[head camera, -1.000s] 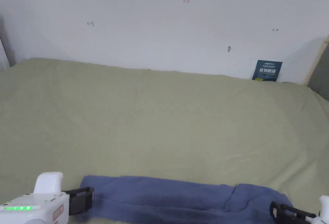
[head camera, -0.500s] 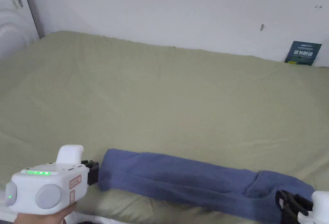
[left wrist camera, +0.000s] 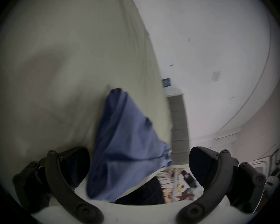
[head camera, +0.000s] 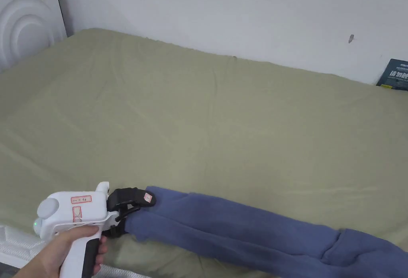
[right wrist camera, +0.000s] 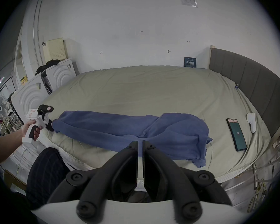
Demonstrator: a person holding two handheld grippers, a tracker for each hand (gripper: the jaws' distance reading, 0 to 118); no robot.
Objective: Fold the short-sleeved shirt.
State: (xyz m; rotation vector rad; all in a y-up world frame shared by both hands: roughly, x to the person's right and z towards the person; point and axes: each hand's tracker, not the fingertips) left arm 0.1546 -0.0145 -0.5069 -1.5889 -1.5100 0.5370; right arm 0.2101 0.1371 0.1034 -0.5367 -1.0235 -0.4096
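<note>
Blue shirt (head camera: 255, 235) laid as long narrow band along near edge of bed (head camera: 207, 123). Left gripper (head camera: 126, 215) positioned at left end, jaws spread wide around cloth, not yet clamped. Right gripper (right wrist camera: 140, 148) held back, jaws nearly closed, empty. Judged next: end pinched, carried across. Ample open sheet behind; near edge close, phone (right wrist camera: 236, 134) at right.

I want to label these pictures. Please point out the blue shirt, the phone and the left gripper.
blue shirt (right wrist camera: 103, 127): right gripper view, middle of the folded body.
phone (right wrist camera: 237, 134): right gripper view, its screen.
left gripper (head camera: 129, 211): head view, between its open jaws.
</note>
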